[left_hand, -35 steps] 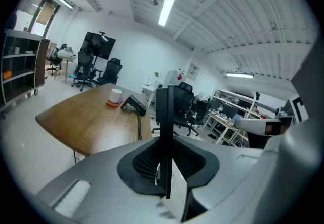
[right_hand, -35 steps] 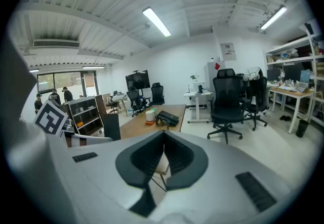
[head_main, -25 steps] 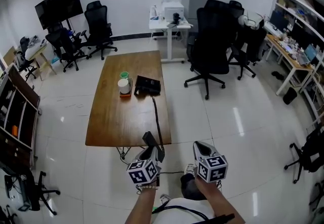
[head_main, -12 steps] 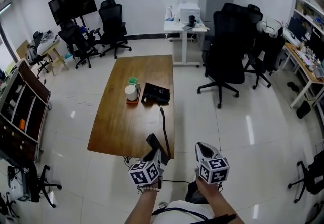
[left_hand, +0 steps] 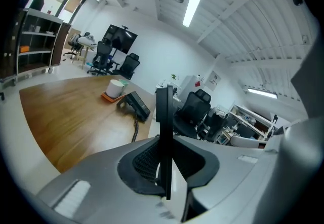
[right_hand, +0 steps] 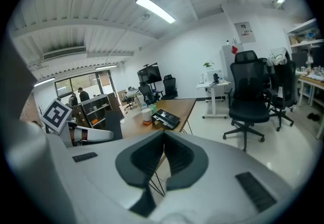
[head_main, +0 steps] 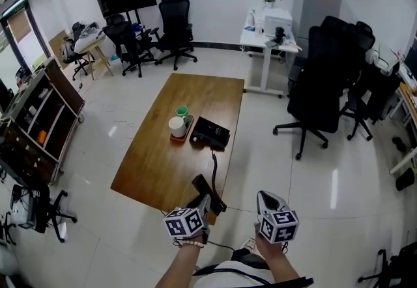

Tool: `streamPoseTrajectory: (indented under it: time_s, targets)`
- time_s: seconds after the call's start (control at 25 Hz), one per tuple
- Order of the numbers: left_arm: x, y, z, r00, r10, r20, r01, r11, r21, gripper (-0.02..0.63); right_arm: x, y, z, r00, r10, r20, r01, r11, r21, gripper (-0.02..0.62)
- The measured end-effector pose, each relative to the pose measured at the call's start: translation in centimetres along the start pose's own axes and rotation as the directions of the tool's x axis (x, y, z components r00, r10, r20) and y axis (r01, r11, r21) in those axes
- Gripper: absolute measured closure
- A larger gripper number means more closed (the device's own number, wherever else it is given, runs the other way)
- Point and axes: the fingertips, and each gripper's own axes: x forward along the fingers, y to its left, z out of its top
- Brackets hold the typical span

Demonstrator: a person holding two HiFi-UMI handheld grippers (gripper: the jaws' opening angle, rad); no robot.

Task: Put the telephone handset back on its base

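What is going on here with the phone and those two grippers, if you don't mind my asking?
A person stands at the near end of the wooden table with a gripper in each hand. The left gripper has its jaws closed on the black telephone handset, near the table's edge. The cord runs to the base, which sits farther along beside a white cup. The right gripper is empty, jaws together. The handset is not yet on the base.
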Motion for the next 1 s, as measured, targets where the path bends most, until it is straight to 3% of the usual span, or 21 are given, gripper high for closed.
streamPoseTrajectory:
  time_s: [0.32,0.6,0.84,1.0]
  targets:
    - [5.3,-1.6,0.8,0.995,0.075,0.06,-0.07,0.994,-0.083,0.537,2.0,-4.8,3.0,0.994,0.107,-0.006,-0.107,0.992,-0.069,0.594]
    - [7.4,-2.9,1.1,0.987,0.148,0.068,-0.144,0.987,-0.07,0.537,4.1,-5.7,3.6,0.986,0.159,-0.044,-0.162,0.982,-0.1,0.594]
    - [8.9,-2.7,1.1,0.985,0.151,0.083,-0.142,0.984,-0.11,0.537,5.9,-5.3,4.4,0.977,0.208,-0.048,-0.213,0.971,-0.112,0.594]
    - [10.1,-2.3,1.7,0.986,0.12,0.119,-0.102,0.984,-0.144,0.537,7.0,-5.6,4.7,0.971,0.23,-0.056,-0.236,0.965,-0.116,0.594]
